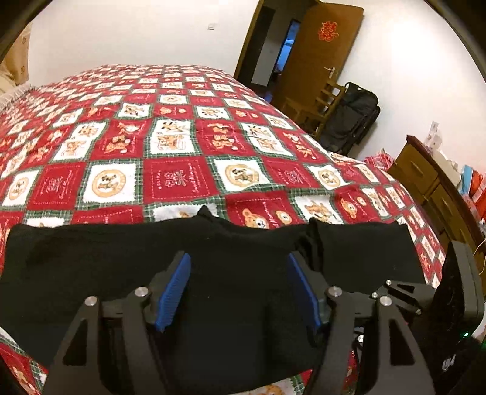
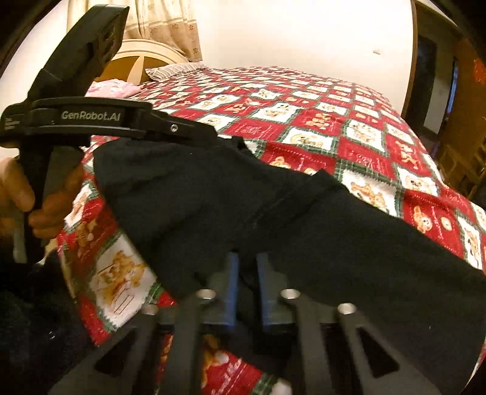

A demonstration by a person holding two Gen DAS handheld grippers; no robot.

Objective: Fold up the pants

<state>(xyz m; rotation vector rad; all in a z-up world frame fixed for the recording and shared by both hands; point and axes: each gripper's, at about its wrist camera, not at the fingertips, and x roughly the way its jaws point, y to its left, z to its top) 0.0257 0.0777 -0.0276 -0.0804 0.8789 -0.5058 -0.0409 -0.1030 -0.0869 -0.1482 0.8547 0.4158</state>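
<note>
I am looking at a bedroom with white walls and a big bed (image 1: pixel 170 127) under a red, white and green quilt (image 1: pixel 182 179) with little bears on it. The black pants (image 1: pixel 212 273) lie flat across the near edge of the bed, at 6 o'clock in both of my views.

My left gripper (image 1: pixel 238 288) hangs just over the pants with its blue pads (image 1: pixel 173 291) wide apart and nothing between them. My right gripper (image 2: pixel 246 288) has its pads almost together. They look pinched on a fold of the pants, but the cloth is dark and blurry there.

In the right view the left gripper sits at 9 o'clock, held by a hand (image 2: pixel 36 194), and covers the far corner of the pants.

At 1 o'clock in the left view a brown door (image 1: pixel 322 51) stands open. Beside it are a wooden chair (image 1: pixel 319 106) and a black bag (image 1: pixel 352 118). A brown dresser (image 1: pixel 431 179) is at 3 o'clock. In the right view a curtain (image 2: pixel 164 24), a headboard (image 2: pixel 136 60) and a striped pillow (image 2: pixel 173 71) sit at 11 o'clock.
</note>
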